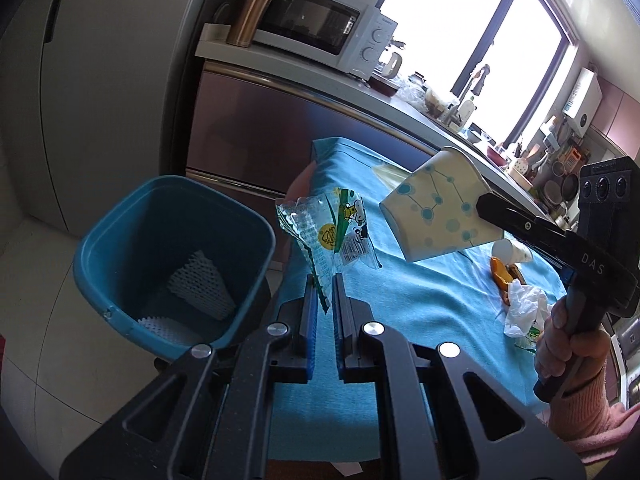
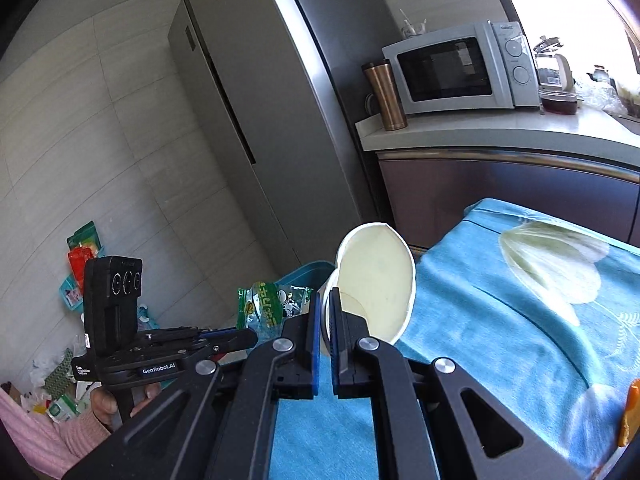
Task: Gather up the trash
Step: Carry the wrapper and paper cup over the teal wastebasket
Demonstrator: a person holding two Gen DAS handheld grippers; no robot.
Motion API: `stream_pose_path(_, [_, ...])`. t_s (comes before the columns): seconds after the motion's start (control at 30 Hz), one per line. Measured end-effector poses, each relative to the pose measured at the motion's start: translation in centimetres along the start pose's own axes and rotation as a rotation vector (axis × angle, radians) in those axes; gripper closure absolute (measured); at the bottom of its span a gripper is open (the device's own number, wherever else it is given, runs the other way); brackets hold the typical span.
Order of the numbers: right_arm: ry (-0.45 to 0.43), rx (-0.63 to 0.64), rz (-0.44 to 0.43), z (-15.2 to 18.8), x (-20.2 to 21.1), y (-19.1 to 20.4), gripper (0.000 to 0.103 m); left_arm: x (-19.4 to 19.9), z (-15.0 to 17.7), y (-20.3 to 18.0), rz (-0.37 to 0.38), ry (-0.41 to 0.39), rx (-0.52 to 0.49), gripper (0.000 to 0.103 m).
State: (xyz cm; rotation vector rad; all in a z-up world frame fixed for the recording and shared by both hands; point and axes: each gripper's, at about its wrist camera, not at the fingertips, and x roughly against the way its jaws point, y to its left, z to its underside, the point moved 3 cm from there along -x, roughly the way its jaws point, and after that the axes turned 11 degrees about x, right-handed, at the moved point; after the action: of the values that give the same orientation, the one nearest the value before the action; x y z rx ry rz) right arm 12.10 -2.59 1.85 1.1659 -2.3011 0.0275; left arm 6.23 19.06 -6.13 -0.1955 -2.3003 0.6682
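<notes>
1. The clear plastic wrapper [image 1: 334, 236] sits at frame centre, pinched by the left gripper [image 1: 324, 294], beside the blue bin's [image 1: 120, 280] right rim.
2. The flattened paper cup [image 2: 376, 292] is clamped by the right gripper [image 2: 329, 312], over the blue tablecloth's [image 1: 420, 300] left edge.
3. The bin's mouth, lower left, lies open; white foam netting [image 1: 200, 284] rests inside.
4. A tissue [image 1: 524, 308] and orange peel [image 1: 500, 276] lie at right.

Left gripper [image 1: 323, 294] angled downward, its blue-padded jaws pinched nearly together on a thin plastic wrapper [image 1: 332, 236]. The left hand [image 2: 116, 400] wraps the grip below it, pink sleeve [image 2: 52, 436] at the wrist. Right gripper [image 2: 327, 320] also tipped downward, jaws clamped tight on the wall of a paper cup [image 2: 376, 280]. The right hand [image 1: 568, 344] grips its handle, fingers curled around it.
</notes>
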Motion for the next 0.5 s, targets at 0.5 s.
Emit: stream_pose_path(0.5, [0.074,0.012,-0.098,-1.2,-6.3,2.0,0.1,0.5,-1.5,6.5,-0.129,-0.022,0.087,0.095])
